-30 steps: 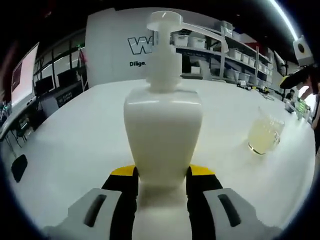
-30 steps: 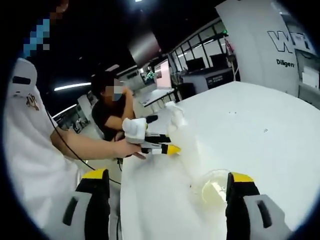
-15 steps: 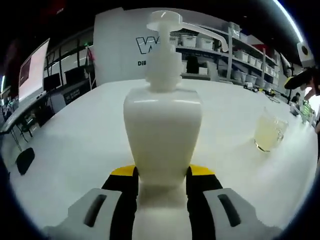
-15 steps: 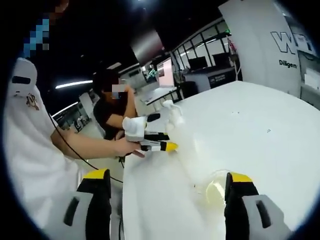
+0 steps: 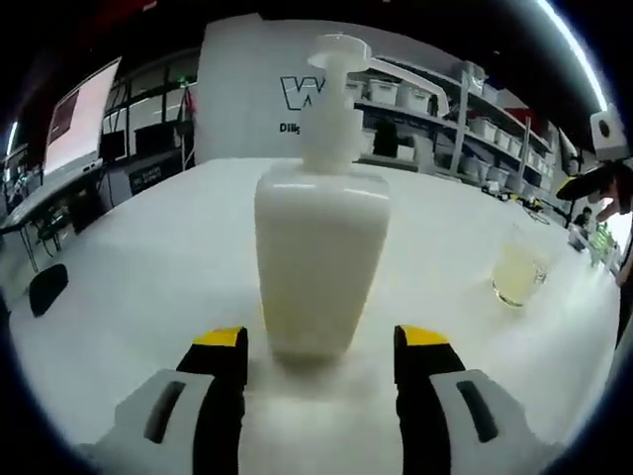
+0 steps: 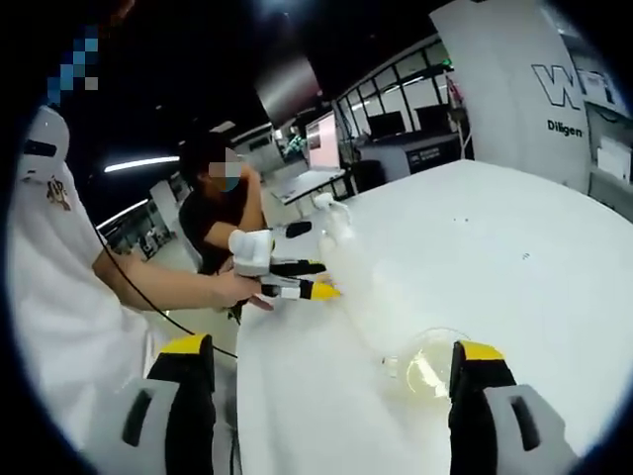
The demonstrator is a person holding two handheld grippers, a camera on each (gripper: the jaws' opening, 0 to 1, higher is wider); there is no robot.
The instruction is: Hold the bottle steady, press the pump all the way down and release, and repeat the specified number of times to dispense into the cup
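Your left gripper (image 5: 318, 346) is released: the jaws stand wide on either side of the bottle (image 5: 321, 252), with table showing between each yellow tip and the bottle's base, so nothing is clamped. The white pump bottle stands upright on the white table (image 5: 148, 267), just ahead of the jaws and centred between them; its pump head (image 5: 341, 49) is up, spout pointing to the right in the left gripper view. The glass cup (image 5: 516, 272) sits on the table well to the right of the bottle, with pale yellowish liquid in the bottom. Your right gripper (image 6: 334, 396) is also released, jaws wide apart, holding nothing, up above the table; the cup (image 6: 427, 366) shows between its jaws, nearer the right one. In the right gripper view your left gripper (image 6: 297, 279) sits at the table's edge in your hand (image 6: 235, 289), yellow tips beside the bottle (image 6: 341, 242), which looks pale and blurred there. A person in a dark shirt (image 6: 220, 203) is behind.
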